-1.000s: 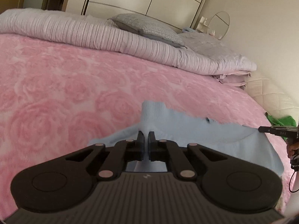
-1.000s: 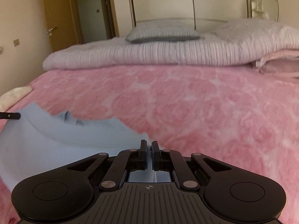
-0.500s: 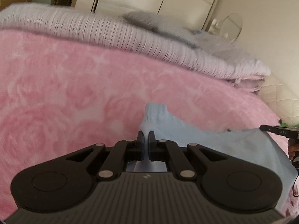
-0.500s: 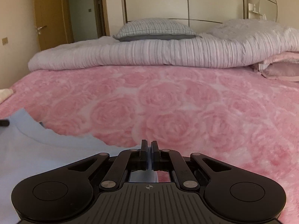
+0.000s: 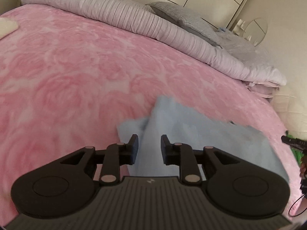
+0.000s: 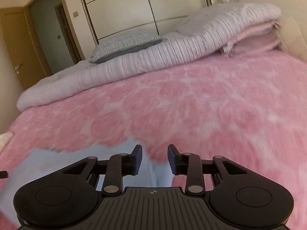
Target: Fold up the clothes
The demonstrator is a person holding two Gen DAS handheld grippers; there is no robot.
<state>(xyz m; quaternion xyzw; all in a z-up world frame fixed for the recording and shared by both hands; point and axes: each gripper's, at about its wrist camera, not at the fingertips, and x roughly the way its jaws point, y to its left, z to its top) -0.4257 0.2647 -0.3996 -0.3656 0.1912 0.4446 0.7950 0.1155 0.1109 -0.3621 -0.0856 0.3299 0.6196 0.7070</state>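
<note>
Blue garment (image 5: pixel 191 134) released, both grippers' fingers (image 5: pixel 134 145) now opening

Plush pink blanket (image 5: pixel 80 71); soft matt blue garment (image 5: pixel 201 134).

Blurred throughout; light-blue garment (image 6: pixel 48 164) cut off at lower left, partly hidden behind black gripper body; small items by mirror (image 5: pixel 256 28) unreadable.

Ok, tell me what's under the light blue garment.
The light blue garment lies on the pink rose-patterned blanket, which shows all round it. Anything between them is covered.
</note>
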